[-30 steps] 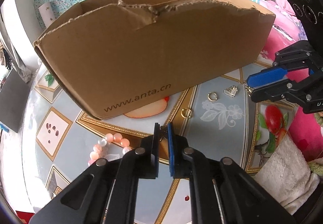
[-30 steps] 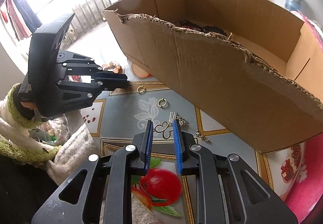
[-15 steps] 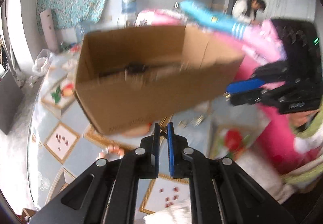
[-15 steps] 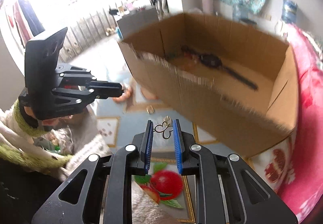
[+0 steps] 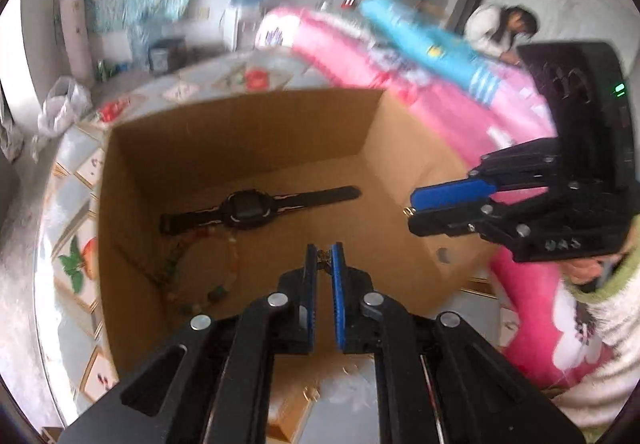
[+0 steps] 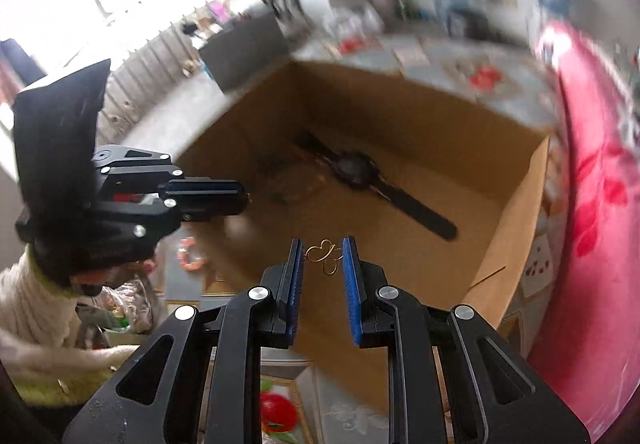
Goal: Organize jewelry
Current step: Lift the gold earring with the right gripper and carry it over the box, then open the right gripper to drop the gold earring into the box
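Note:
An open cardboard box point(image 5: 404, 148) point(image 6: 516, 200) holds a black wristwatch point(image 5: 248, 208) point(image 6: 360, 172) and a bead necklace point(image 5: 200, 276). My left gripper point(image 5: 325, 256) is shut on a small metal trinket point(image 5: 323, 255) and hovers above the box's near side. It also shows in the right wrist view point(image 6: 236, 200). My right gripper point(image 6: 323, 258) is shut on a gold butterfly-shaped wire piece point(image 6: 325, 257), held above the box's near wall. In the left wrist view it point(image 5: 412, 210) reaches over the box's right wall.
The box stands on a patterned tablecloth point(image 5: 68, 240). A pink bead bracelet point(image 6: 191, 254) lies on the table left of the box. Pink bedding point(image 6: 592, 204) lies to the right. A person point(image 5: 500, 32) sits at the far back.
Both grippers have risen from table level, each carrying its piece, and now look down into the box from above. The loose rings on the table have dropped out of view.

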{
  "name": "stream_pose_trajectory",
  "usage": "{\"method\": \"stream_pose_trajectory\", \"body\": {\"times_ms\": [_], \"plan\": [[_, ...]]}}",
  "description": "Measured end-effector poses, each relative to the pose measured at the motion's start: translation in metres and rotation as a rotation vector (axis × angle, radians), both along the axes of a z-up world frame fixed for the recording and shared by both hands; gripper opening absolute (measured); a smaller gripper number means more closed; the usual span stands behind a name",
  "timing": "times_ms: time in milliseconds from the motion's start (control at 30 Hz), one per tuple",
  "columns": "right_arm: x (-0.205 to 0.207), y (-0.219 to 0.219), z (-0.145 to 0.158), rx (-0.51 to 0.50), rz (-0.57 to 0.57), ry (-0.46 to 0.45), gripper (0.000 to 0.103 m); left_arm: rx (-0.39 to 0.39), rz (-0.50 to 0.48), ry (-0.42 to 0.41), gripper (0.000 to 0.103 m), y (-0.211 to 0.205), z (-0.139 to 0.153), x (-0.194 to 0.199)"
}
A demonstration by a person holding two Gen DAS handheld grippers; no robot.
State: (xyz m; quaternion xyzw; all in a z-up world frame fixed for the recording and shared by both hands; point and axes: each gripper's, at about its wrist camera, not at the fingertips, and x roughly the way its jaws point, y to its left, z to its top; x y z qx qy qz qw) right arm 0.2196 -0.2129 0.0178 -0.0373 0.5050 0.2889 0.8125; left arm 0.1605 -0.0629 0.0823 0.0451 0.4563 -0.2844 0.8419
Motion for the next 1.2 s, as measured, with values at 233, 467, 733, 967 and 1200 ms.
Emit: {"method": "stream_pose_trajectory", "body": {"times_ms": [233, 467, 733, 967, 1200], "plan": [[0.038, 0.011, -0.018, -0.120, -0.010, 0.054, 0.018, 0.063, 0.020, 0.117, 0.007, -0.028, -0.030, 0.038], [0.041, 0.009, -0.031, -0.133, -0.018, 0.066, 0.018, 0.075, 0.045, 0.138, 0.012, -0.034, -0.036, 0.045], [0.045, 0.009, -0.031, -0.140, -0.028, 0.066, 0.018, 0.035, 0.081, 0.126, 0.012, -0.022, -0.032, 0.045], [0.048, 0.014, -0.033, -0.211, -0.051, 0.060, 0.032, 0.033, 0.083, 0.079, 0.014, -0.010, -0.023, 0.029], [0.037, 0.004, -0.010, -0.167, -0.086, -0.007, 0.032, -0.011, 0.091, 0.014, 0.015, 0.009, -0.005, 0.007]]}}
